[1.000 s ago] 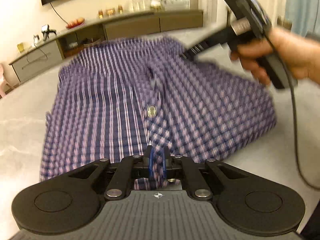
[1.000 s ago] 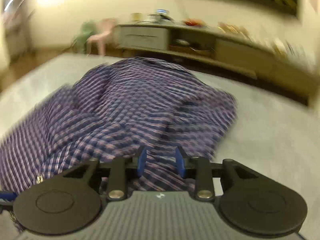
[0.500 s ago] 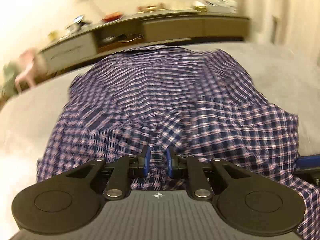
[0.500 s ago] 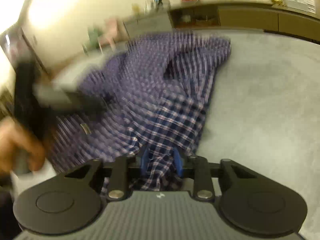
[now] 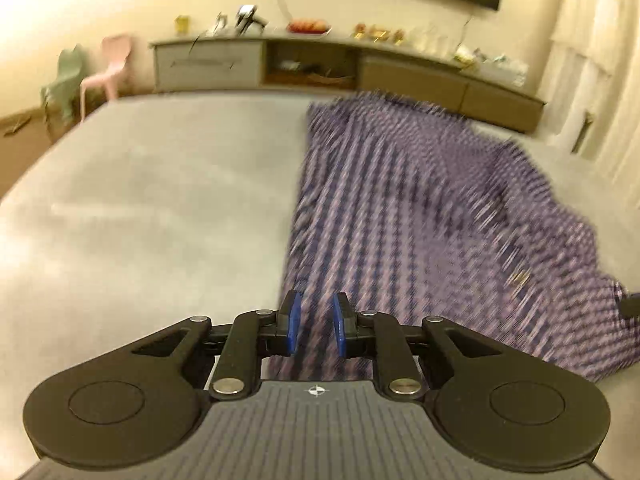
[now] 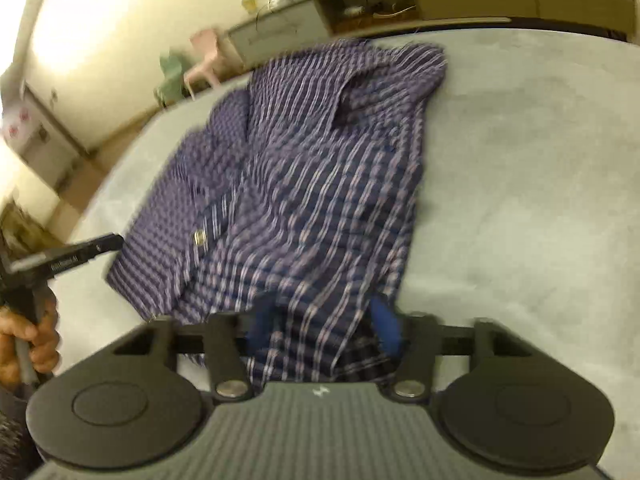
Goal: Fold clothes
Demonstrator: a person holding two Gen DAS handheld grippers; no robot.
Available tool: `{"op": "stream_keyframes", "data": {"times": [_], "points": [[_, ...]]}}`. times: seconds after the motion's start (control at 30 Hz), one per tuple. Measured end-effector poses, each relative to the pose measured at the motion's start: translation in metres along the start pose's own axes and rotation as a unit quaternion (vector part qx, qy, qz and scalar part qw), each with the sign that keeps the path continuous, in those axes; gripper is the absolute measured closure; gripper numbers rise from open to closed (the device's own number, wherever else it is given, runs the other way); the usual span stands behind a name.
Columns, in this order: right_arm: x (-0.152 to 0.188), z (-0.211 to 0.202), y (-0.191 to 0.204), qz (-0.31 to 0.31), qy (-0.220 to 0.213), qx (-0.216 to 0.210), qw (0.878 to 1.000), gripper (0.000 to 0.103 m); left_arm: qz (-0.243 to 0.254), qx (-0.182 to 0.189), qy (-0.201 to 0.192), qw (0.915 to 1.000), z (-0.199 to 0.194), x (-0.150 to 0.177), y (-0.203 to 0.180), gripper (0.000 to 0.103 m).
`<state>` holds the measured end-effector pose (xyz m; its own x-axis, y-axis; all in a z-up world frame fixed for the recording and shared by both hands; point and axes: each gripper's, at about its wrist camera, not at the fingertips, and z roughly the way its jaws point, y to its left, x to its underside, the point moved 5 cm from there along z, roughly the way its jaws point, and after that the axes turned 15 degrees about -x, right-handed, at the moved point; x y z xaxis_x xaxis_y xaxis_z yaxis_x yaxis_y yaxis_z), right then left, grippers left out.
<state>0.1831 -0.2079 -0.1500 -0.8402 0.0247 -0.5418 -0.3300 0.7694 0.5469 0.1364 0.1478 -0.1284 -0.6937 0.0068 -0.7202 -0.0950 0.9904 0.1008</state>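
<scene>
A purple plaid shirt (image 6: pixel 320 168) is spread, partly folded, on a grey table (image 6: pixel 520 160). The left gripper (image 5: pixel 314 330) is parted and empty; the right gripper (image 6: pixel 324 326), wide apart, straddles the near hem. A fresh grasp is judged next.

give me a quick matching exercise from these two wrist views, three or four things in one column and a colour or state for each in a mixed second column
Things:
1. plaid shirt
2. left gripper
3. small chair
4. right gripper

States or colours:
a. pink
b. open, with shirt fabric lying between its fingers
c. open, nothing between its pads
d. purple, lying on the grey surface

Pairs: 1-d, 2-c, 3-a, 4-b
</scene>
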Motion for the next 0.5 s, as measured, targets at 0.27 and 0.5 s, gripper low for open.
{"op": "stream_keyframes", "data": {"times": [0.27,0.5], "points": [[0.01,0.001,0.007,-0.014,-0.009,0.033,0.999,0.087,-0.01,0.015,-0.001,0.9998,-0.001,0.015,0.016,0.084],[0.035,-0.028,0.028,0.044,-0.077,0.062,0.994,0.036,-0.028,0.037,-0.005,0.9989,0.004,0.021,0.03,0.084]]}}
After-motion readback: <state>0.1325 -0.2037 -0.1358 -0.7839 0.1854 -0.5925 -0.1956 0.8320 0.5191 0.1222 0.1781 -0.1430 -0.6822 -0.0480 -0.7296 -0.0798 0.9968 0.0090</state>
